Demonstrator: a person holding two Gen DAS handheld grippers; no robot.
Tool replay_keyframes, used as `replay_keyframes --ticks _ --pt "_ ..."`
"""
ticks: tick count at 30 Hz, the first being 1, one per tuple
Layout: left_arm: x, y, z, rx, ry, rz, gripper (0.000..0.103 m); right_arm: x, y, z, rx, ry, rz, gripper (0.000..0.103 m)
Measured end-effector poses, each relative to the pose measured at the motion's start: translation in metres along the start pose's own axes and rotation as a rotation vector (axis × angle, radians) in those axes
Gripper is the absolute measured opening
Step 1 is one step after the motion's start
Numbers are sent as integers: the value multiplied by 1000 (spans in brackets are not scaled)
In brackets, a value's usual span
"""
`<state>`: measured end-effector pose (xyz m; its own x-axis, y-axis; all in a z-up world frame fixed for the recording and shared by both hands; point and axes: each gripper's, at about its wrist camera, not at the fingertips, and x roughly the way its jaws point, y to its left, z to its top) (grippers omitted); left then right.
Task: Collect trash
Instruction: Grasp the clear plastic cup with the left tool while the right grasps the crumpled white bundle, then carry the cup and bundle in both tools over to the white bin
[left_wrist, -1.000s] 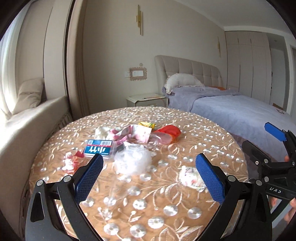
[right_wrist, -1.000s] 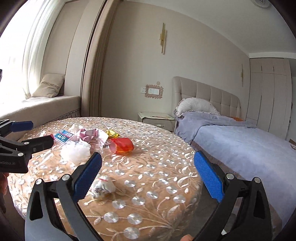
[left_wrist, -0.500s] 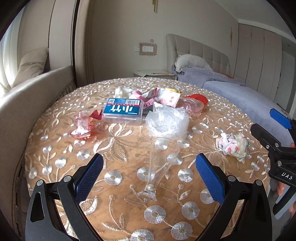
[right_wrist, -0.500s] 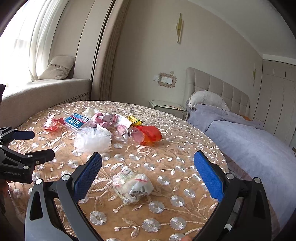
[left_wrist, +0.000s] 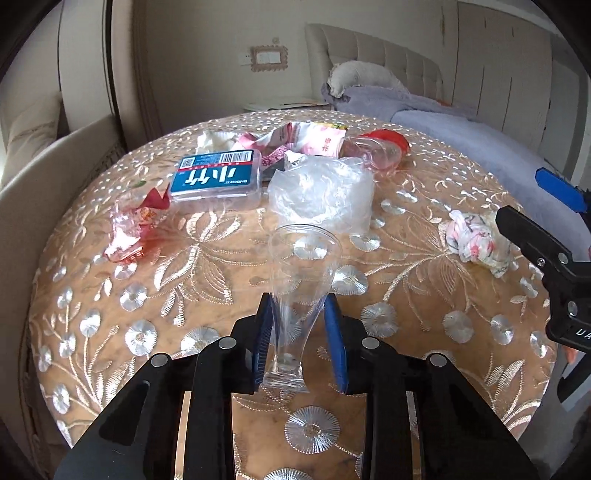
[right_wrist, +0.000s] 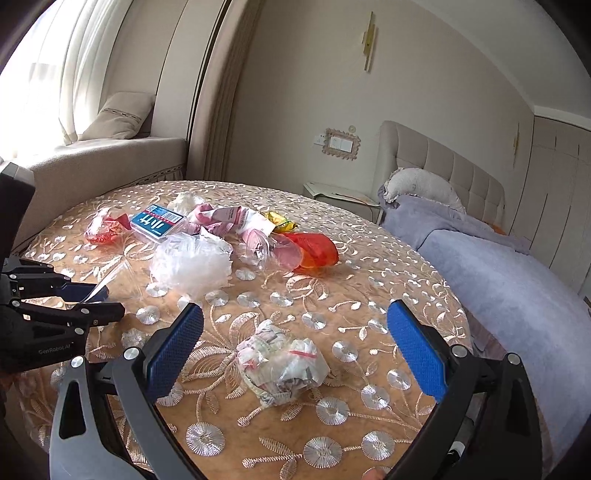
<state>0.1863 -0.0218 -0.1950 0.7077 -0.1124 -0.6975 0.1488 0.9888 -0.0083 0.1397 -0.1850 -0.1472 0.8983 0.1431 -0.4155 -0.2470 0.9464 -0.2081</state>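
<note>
A clear plastic cup (left_wrist: 299, 295) lies on its side on the round table (left_wrist: 207, 280). My left gripper (left_wrist: 300, 339) is shut on the cup's narrow lower part; it also shows in the right wrist view (right_wrist: 96, 302). A crumpled wad of printed wrapper (right_wrist: 280, 363) lies between the open fingers of my right gripper (right_wrist: 295, 347), which hovers just over it. The wad also shows in the left wrist view (left_wrist: 476, 240). Further back lie a clear plastic bag (left_wrist: 321, 192), a blue tissue pack (left_wrist: 216, 179), a pink-red wrapper (left_wrist: 133, 225), pink wrappers (left_wrist: 310, 138) and a red bag (right_wrist: 314, 249).
The table carries an embroidered tan cloth. A bed (right_wrist: 517, 277) with grey bedding stands to the right, a nightstand (right_wrist: 340, 194) behind, and a window seat (right_wrist: 110, 155) with a cushion to the left.
My left gripper came down and forward and shut on the clear cup; it was open before. My right gripper moved closer to the crumpled wad and stays open.
</note>
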Motion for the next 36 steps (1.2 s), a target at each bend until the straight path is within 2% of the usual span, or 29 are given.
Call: replay_keyframes --ticks 2,7,13,14,15,17,19,22,26,28,36 --pt "-5 3 1 -27 -9 -34 28 3 -1 -1 6 12 1 99" --pt "-23 0 10 -17 -64 -13 28 11 -2 -4 4 49 -4 99" --pt "-38 -5 19 -1 -107 -5 28 31 -3 -9 27 169 58 99" --pt "-40 -6 19 -1 -110 -6 28 33 -2 -11 25 183 74 93" --pt "-41 -7 19 -1 -112 -9 28 36 -1 -12 22 200 91 80" --pt "-42 -9 19 -1 -112 -13 28 42 1 -15 16 237 111 61" --pt "-44 -11 19 0 -115 -10 28 42 -1 -15 32 238 131 58" --pt "-48 -16 20 9 -120 -7 28 31 -8 -11 60 205 135 57" --pt "-55 -30 25 30 -139 -15 28 -6 -19 5 44 78 82 57" --pt "-58 -39 30 42 -149 -29 28 -20 -27 11 39 43 64 57" --pt "-65 -81 43 100 -174 -60 28 -58 -51 10 19 -6 1 57"
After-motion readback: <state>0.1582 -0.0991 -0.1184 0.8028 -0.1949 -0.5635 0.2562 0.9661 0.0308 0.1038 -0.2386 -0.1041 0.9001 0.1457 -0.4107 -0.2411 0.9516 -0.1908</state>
